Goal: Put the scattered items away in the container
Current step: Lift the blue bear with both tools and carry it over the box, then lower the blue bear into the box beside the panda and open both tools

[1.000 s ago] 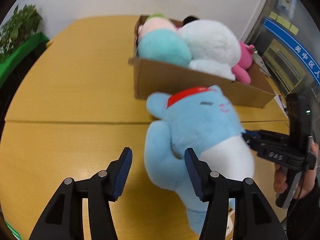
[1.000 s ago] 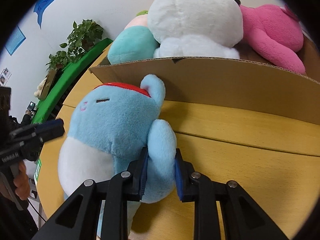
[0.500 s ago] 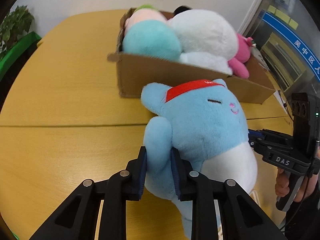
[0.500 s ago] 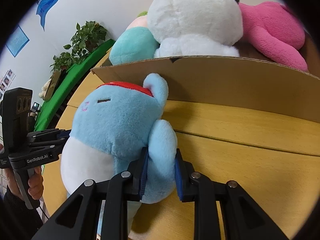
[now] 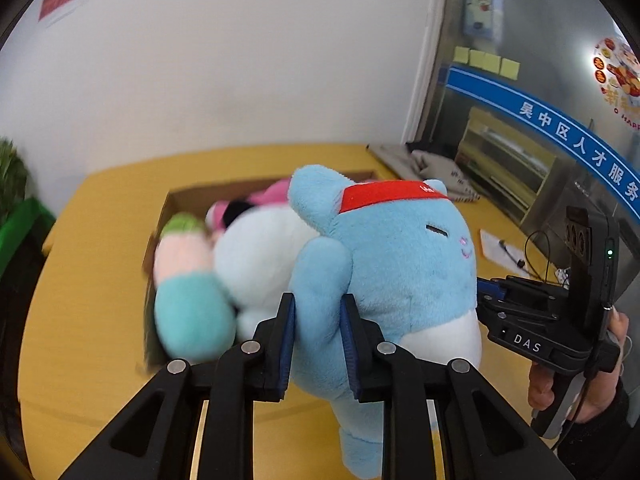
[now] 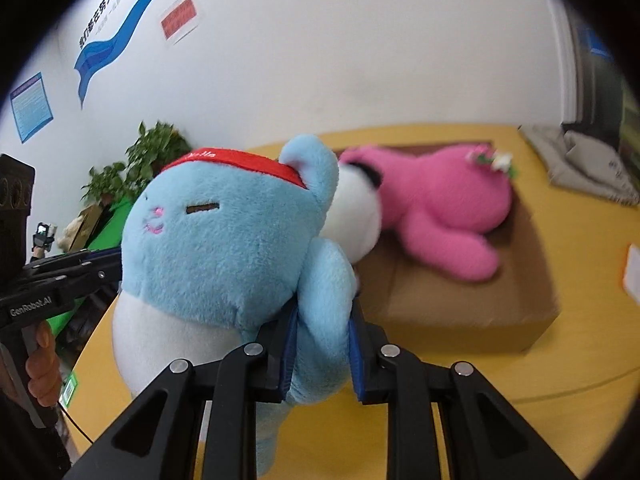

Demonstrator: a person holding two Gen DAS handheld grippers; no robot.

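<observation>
Blue plush cat (image 5: 400, 264) hangs above the cardboard box (image 6: 460, 300), each hand-held gripper (left (image 5: 316, 344), right (image 6: 322, 350)) pinching an arm. Box looks stuffed already, so it could roll off onto the worktop (image 5: 80, 280).

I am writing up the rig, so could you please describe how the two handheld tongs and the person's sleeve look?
Both tongs, left and right, are matte black with blue ribbed pads and silver pivot pins. The left carries "GenRobot.AI" lettering, the right "DAS", a green light and a thin black cable. The sleeve is black.
</observation>
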